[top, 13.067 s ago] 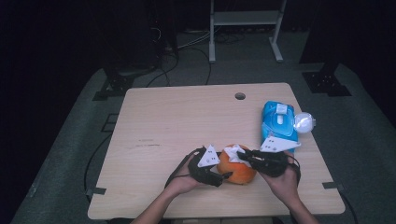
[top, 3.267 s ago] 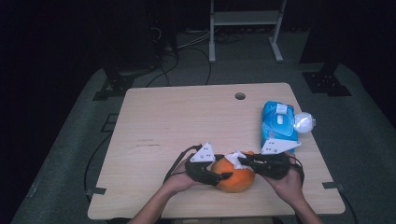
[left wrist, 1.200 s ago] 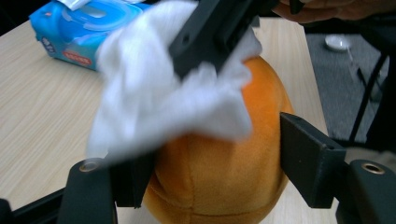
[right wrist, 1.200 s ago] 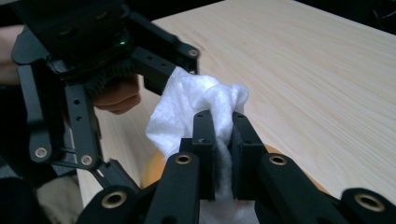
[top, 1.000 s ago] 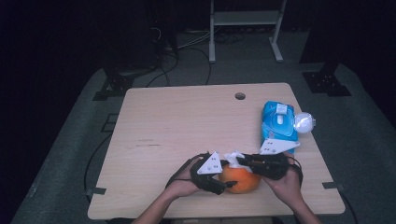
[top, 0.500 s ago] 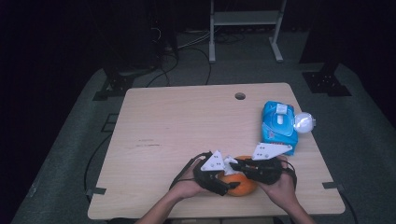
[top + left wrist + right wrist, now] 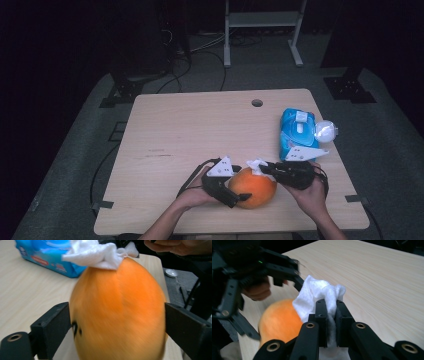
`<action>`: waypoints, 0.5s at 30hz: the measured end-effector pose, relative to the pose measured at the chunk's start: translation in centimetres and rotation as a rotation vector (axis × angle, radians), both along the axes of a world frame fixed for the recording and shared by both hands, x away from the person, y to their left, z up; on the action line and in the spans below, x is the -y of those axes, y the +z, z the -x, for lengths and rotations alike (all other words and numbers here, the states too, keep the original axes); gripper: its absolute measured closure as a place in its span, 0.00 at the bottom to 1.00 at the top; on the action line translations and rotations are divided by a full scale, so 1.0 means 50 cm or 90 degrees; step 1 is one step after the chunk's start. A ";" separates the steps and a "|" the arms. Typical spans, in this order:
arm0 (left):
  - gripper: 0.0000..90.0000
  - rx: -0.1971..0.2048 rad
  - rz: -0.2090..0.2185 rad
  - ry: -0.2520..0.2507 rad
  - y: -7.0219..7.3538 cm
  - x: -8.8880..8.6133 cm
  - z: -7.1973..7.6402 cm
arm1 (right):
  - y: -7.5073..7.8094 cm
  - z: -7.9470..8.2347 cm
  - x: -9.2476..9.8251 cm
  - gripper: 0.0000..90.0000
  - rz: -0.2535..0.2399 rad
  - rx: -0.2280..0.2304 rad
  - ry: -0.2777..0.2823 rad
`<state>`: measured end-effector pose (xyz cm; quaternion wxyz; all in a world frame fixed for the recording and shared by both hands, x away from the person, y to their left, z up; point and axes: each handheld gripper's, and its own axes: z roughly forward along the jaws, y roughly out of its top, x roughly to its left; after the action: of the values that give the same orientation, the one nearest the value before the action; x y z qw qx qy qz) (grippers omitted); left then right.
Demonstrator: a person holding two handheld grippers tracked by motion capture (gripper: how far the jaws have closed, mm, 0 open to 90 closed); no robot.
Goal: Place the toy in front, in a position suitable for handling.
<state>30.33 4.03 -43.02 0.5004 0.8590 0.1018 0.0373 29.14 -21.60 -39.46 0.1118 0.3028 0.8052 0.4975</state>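
A round orange fruit lies on the wooden table near its front edge. My left gripper reaches in from the left. Its jaws have just been opening and now stand wide on either side of the orange, close against its flanks without squeezing. My right gripper comes from the right, shut on a crumpled white wipe. The wipe rests on top of the orange, and the right gripper pinches it tight between both pads.
A blue pack of wipes lies at the table's right side, with a small white round object beside it. A cable hole sits near the far edge. Dark floor, cables and stand legs surround the table.
The left gripper's jaws have spread wide around the orange. The right gripper keeps hold of the wipe on top of the fruit and has barely shifted.
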 end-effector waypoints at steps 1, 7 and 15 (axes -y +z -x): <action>0.10 0.005 -0.004 -0.004 -0.003 0.002 0.003 | 0.003 0.004 -0.008 0.91 0.007 0.008 0.006; 0.31 0.034 -0.031 -0.026 0.001 -0.012 0.009 | 0.003 0.001 -0.003 0.91 0.001 0.005 0.009; 0.32 0.013 -0.025 -0.032 -0.008 -0.035 -0.009 | -0.008 -0.015 0.036 0.91 -0.017 -0.016 -0.024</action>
<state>30.78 5.80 -43.42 0.4855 0.8703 0.0744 0.0351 29.87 -23.42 -39.84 0.1073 0.3258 0.7939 0.5021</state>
